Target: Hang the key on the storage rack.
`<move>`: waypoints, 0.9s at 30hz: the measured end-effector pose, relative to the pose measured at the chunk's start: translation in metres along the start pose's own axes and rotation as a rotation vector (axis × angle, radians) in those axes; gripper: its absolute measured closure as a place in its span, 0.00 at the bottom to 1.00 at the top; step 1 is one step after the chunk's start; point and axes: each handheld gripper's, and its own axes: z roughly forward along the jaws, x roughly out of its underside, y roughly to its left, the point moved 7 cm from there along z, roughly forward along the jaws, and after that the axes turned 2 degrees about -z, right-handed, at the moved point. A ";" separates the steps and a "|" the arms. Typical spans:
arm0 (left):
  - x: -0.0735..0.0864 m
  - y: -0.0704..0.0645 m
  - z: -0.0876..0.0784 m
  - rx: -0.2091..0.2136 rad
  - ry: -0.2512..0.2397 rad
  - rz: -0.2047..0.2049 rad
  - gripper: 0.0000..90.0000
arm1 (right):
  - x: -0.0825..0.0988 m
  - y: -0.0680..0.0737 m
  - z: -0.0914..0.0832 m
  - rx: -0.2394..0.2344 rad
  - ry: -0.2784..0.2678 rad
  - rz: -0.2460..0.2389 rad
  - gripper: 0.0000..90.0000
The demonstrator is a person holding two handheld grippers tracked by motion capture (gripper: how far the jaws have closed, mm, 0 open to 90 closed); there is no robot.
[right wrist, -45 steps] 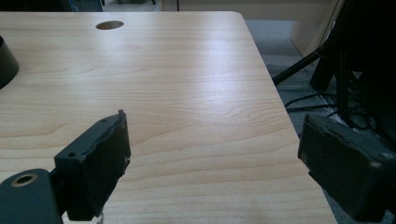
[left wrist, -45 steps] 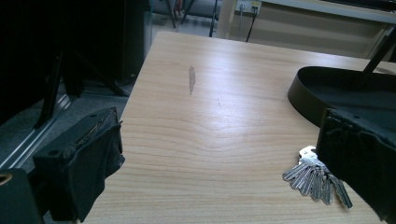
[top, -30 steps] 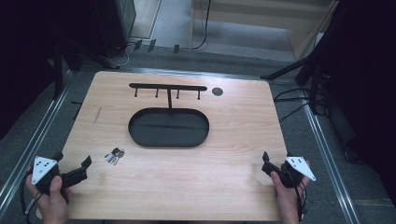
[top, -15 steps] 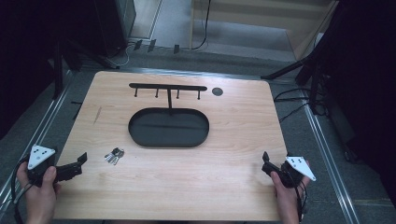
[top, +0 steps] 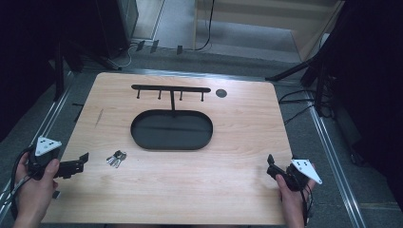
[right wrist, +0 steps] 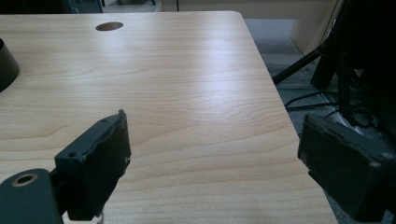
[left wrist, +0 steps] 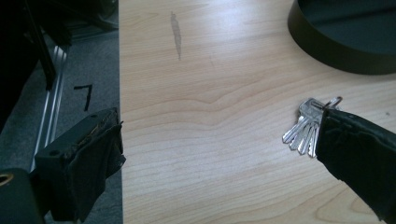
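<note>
On the bench (top: 228, 190) lie 1 bunch of keys (top: 116, 158), 1 black oval tray (top: 171, 129) and 1 black rack (top: 170, 89) with 4 short pegs, the rack rising on a post from the tray's far rim. 1 dark round hole (top: 221, 93) sits just beside the rack's right end, near the far right corner. 2 grippers are held over the near edge, 1 at each near corner.

The keys rest flat near the left edge, between the tray's near-left curve and the left gripper (top: 78, 164), apart from both. In the left gripper view the bunch (left wrist: 308, 127) shows about 4 silver blades fanned together, with the ring toward the tray (left wrist: 345, 42) and the tips toward the near edge; its long axis runs roughly from far to near, slightly slanted. That view also gives a grey smear on the wood near the left edge.

The left gripper's jaws stand wide apart with nothing between them, its tips aimed toward the keys; 1 jaw partly covers the bunch in its own view. The right gripper (top: 272, 166) hovers at the near right corner, jaws likewise spread and empty. Its own view shows bare wood between the jaws, the hole (right wrist: 109, 26) far off and a sliver of the tray (right wrist: 7, 65).
</note>
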 end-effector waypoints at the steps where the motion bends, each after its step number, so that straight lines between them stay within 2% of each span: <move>1: -0.002 -0.001 -0.001 0.005 0.006 0.002 0.01 | 0.000 0.000 0.000 0.000 0.000 -0.001 0.10; 4: -0.006 -0.006 -0.002 -0.005 0.041 0.013 0.01 | 0.000 0.000 0.000 0.001 0.000 -0.001 0.10; 6: -0.009 -0.013 -0.002 -0.020 0.068 0.048 0.01 | 0.000 0.000 0.000 0.001 0.002 0.000 0.10; 11: -0.015 -0.021 -0.002 -0.017 0.084 0.066 0.01 | 0.000 0.000 0.000 0.001 0.000 -0.001 0.10; 16: -0.018 -0.029 0.003 0.001 0.147 0.091 0.01 | 0.000 -0.001 0.000 0.001 0.000 0.000 0.10; 19: -0.019 -0.037 0.007 0.026 0.189 0.093 0.01 | 0.000 -0.001 0.000 0.001 0.000 0.001 0.10; 22: -0.021 -0.044 0.009 0.022 0.214 0.143 0.01 | 0.000 -0.001 0.000 0.001 0.000 0.002 0.10; 23: -0.023 -0.049 0.011 0.038 0.224 0.161 0.01 | 0.000 -0.001 0.000 0.001 0.001 -0.001 0.11; 27: -0.025 -0.055 0.017 0.063 0.250 0.161 0.01 | 0.000 -0.001 0.000 0.001 0.004 0.001 0.10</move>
